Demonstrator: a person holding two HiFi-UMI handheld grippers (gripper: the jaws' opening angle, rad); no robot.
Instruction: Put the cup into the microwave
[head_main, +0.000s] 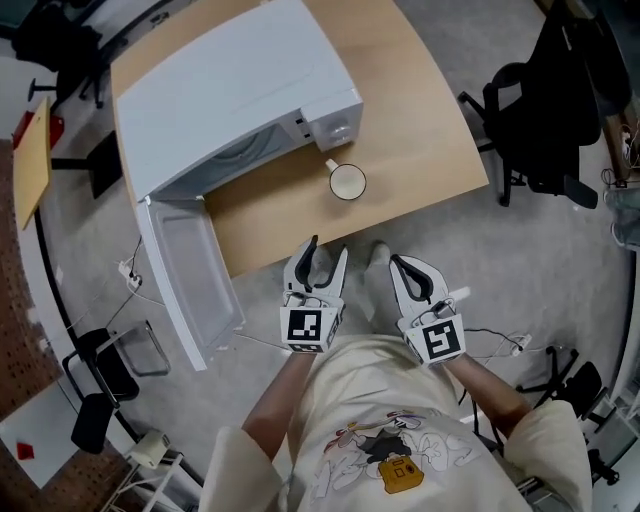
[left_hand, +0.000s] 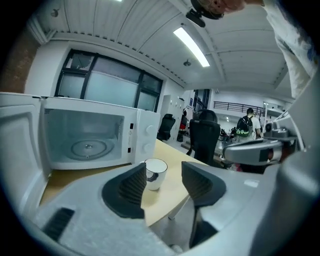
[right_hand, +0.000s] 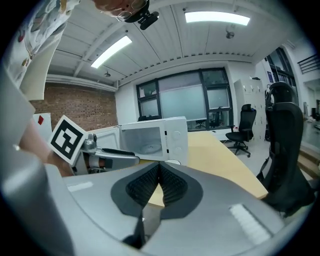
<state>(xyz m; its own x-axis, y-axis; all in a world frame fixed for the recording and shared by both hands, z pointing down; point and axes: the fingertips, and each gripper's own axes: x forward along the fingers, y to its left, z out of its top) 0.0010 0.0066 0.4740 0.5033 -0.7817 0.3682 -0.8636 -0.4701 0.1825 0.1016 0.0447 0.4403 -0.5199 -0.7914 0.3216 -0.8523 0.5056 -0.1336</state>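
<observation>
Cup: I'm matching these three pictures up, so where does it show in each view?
Head view: cup on the table, upper middle, beside the microwave's knobs.
Left gripper view: cup at centre, between the open left tongs, farther off.
Right gripper view: cup barely shows, a sliver of rim just above the shut right tongs.
Shared landmark: the white microwave, door open.

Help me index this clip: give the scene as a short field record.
microwave: on table, door swung open
cup: upright on table, in front of microwave's knobs, untouched
left gripper: open, empty, short of table edge
right gripper: shut, empty, beside left gripper
task: cup not yet in microwave
</observation>
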